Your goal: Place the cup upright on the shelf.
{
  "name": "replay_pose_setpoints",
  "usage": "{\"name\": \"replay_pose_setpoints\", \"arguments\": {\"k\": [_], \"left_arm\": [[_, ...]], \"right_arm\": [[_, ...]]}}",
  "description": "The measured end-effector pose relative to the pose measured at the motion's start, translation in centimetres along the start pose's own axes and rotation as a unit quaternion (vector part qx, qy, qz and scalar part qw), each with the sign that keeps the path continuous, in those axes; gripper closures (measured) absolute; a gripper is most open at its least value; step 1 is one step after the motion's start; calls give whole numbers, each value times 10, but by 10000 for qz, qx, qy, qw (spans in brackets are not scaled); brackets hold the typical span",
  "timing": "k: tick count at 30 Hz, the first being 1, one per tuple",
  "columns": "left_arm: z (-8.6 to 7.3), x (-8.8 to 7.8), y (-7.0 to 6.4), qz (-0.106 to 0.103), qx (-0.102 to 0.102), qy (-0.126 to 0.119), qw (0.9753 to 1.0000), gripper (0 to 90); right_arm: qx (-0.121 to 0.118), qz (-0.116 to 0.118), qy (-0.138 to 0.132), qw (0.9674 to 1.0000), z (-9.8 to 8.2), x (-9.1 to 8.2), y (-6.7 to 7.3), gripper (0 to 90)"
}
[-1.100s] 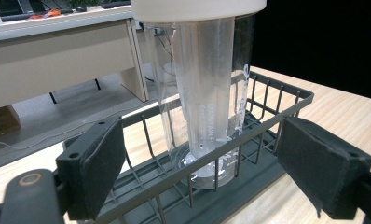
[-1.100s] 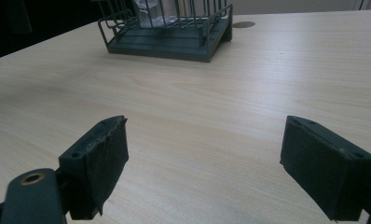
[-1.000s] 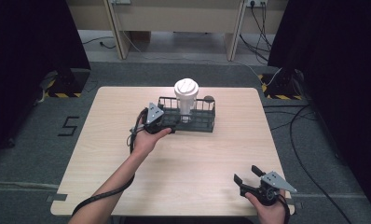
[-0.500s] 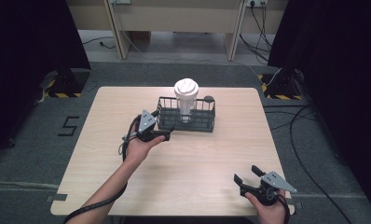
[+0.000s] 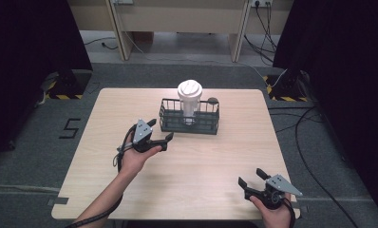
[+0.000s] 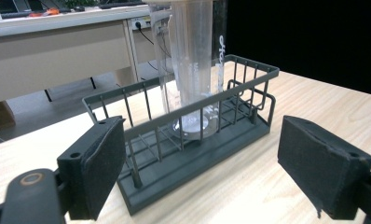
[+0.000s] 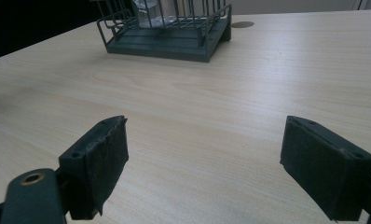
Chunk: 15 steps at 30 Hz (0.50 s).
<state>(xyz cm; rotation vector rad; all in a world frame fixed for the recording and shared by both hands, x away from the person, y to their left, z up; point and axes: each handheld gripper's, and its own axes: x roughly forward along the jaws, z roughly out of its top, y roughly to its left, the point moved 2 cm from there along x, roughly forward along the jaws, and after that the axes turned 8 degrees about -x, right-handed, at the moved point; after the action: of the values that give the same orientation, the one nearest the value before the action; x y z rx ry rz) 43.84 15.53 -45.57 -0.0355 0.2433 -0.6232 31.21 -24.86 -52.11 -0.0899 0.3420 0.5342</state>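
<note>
While the light wooden table (image 5: pixel 201 166) is seen from the high view, a dark wire basket (image 5: pixel 189 117) is found just ahead of the left gripper (image 5: pixel 159 132), apart from its jaws. Inside the basket a tall clear plastic cup (image 5: pixel 190 100) with a white lid (image 5: pixel 190 89) is stood upright, rising well above the basket's rim. Beyond the basket, a small round dark disc (image 5: pixel 212 100) is set in the tabletop. Nothing is placed between the left gripper and the basket. Well ahead of the right gripper (image 5: pixel 251 180), across bare wood, the same basket is seen.

On the grey floor to the left of the table, a dark figure "5" (image 5: pixel 71 128) can be read. In the left gripper view, white lettering (image 6: pixel 222 48) runs vertically on the cup's side, but it cannot be made out.

The left gripper is held in a hand (image 5: pixel 135 158) with its jaws spread wide; nothing is clasped between them, and the basket's near corner (image 6: pixel 132 186) is framed in the gap without being touched. The right gripper is held in the other hand (image 5: pixel 272 213) near the table's near edge, its jaws likewise parted wide and empty above the wood.
</note>
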Motion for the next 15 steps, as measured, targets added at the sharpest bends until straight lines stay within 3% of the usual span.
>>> {"name": "replay_pose_setpoints", "arguments": {"k": [15], "left_arm": [[-14, -27, 6, 18, -37, 17, 10000, 150]], "right_arm": [[3, 2, 4, 10000, 0, 0, 0, 156]]}}
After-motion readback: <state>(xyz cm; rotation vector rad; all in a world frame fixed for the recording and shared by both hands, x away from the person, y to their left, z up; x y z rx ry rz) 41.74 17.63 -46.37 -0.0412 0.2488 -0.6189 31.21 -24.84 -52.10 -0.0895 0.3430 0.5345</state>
